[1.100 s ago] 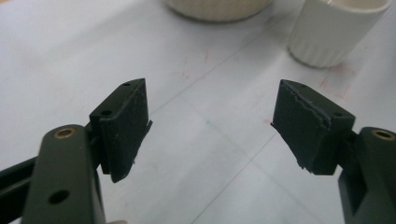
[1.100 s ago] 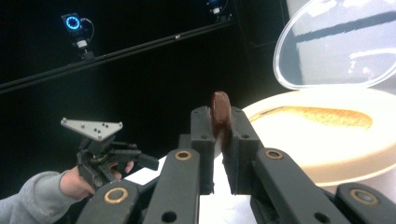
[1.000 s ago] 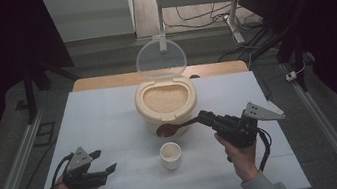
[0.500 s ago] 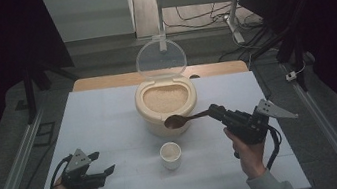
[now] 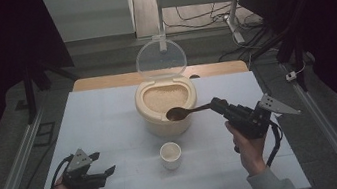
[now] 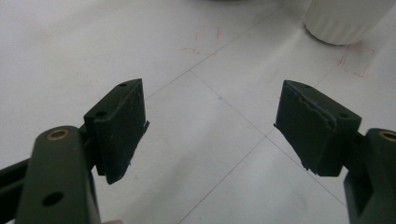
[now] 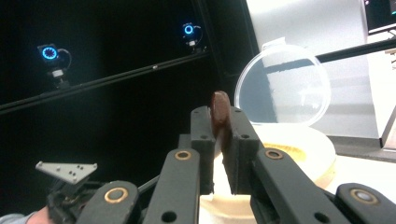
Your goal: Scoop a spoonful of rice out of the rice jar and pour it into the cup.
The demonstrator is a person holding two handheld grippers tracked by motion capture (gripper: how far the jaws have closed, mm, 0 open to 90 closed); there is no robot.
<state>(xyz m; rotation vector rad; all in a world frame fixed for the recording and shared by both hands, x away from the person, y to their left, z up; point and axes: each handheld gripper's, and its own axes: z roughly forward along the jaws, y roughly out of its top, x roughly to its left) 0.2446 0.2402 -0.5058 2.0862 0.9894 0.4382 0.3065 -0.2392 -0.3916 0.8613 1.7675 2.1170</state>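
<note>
A cream pot (image 5: 169,119) of rice stands mid-table with its clear lid (image 5: 160,58) tipped up behind it. My right gripper (image 5: 216,103) is shut on the handle of a brown spoon (image 5: 175,114), whose bowl hovers at the pot's front rim. In the right gripper view the spoon (image 7: 218,109) stands edge-on between the closed jaws of the right gripper (image 7: 218,135), with the pot (image 7: 303,147) and lid (image 7: 282,84) beyond. A small white cup (image 5: 171,154) stands in front of the pot. My left gripper (image 5: 97,168) rests open at the near left, with nothing between its pads (image 6: 122,123).
The white table (image 5: 109,118) has bare room left of the pot and around the cup. The cup's base (image 6: 343,21) sits beyond my left jaws, to their upper right. Metal rails (image 5: 12,178) run along both table sides. The surroundings are dark.
The right hand has shifted right and the spoon's bowl has risen from the pot's front wall, above the cup, to its rim. The left gripper has stayed put.
</note>
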